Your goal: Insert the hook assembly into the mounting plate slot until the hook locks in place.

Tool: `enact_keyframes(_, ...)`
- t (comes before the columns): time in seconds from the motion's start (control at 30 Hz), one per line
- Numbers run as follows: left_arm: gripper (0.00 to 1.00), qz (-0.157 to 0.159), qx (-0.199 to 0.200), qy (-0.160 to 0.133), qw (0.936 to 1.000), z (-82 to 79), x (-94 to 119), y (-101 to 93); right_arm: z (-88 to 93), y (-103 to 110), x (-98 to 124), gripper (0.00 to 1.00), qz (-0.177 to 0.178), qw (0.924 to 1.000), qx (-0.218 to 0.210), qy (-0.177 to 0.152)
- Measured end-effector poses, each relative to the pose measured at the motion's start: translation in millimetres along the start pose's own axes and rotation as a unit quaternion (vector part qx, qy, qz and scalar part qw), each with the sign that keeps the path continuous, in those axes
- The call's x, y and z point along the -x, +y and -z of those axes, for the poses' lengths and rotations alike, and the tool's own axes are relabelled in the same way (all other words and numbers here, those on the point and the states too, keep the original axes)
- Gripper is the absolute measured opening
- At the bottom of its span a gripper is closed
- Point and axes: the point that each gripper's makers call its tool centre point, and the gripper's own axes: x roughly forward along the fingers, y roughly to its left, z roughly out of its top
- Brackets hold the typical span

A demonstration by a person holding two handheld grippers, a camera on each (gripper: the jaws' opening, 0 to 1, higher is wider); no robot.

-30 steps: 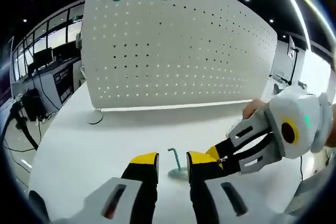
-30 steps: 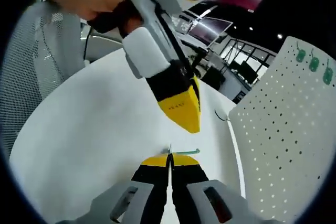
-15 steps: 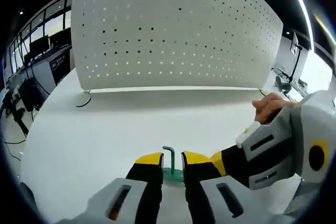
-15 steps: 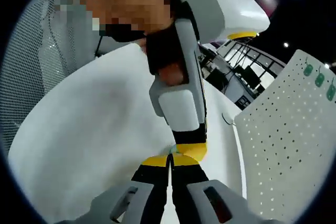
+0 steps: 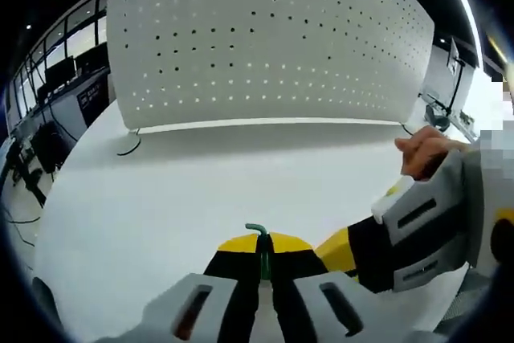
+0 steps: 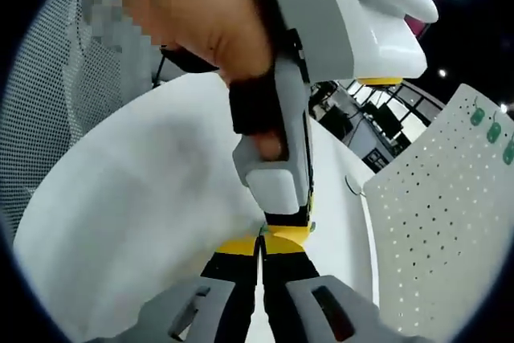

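Before the pegboard (image 5: 265,38): left gripper (image 5: 262,247) pinched shut on green hook (image 5: 259,240); right gripper (image 6: 260,242) closed, contents indiscernible; no legible writing.

A broad stretch of bare white desk (image 5: 177,190) is lying open between the left gripper (image 5: 263,248) and the upright pegboard (image 5: 265,38), which is walling off the far edge. The right gripper (image 5: 353,251) is crowding in from the right, touching the left gripper's yellow tips.
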Motion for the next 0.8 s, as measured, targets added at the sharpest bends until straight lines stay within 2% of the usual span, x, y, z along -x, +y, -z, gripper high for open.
enact_keyframes(0.13,0.03,0.002,0.001,-0.008,1.0,-2.4,2.1,0.2,0.8,-1.8,2.6,0.01,0.007,0.9997,-0.023,-0.002)
enact_keyframes(0.23,0.03,0.004,-0.001,-0.011,0.9999,-3.9,3.2,-0.3,-0.4,-7.0,7.4,0.06,0.015,0.9973,-0.07,-0.015)
enact_keyframes(0.4,0.02,0.009,-0.006,-0.02,0.9997,-10.1,6.7,-3.2,0.8,-16.0,17.9,0.09,0.021,0.9895,-0.139,-0.031)
enact_keyframes(0.43,0.02,0.011,-0.007,-0.023,0.9996,-11.9,7.7,-4.4,0.2,-16.6,19.4,0.11,0.02,0.9868,-0.157,-0.036)
enact_keyframes(0.5,0.02,0.014,-0.012,-0.027,0.9995,-15.1,9.7,-6.6,0.6,-21.0,25.1,0.13,0.024,0.9763,-0.209,-0.051)
enact_keyframes(0.63,0.02,0.021,-0.019,-0.038,0.9989,-22.6,14.9,-10.5,2.7,-26.8,33.4,0.14,0.03,0.9635,-0.259,-0.061)
enact_keyframes(0.7,0.02,0.024,-0.021,-0.042,0.9986,-26.4,17.8,-12.5,1.8,-28.8,38.1,0.14,0.03,0.9546,-0.288,-0.07)
enact_keyframes(0.77,0.02,0.025,-0.024,-0.045,0.9984,-28.5,19.5,-13.7,0.8,-32.2,43.4,0.14,0.031,0.944,-0.319,-0.08)
enact_keyframes(0.8,0.02,0.028,-0.026,-0.051,0.998,-31.8,22.8,-15.8,-0.4,-34.5,47.1,0.14,0.032,0.9351,-0.342,-0.088)
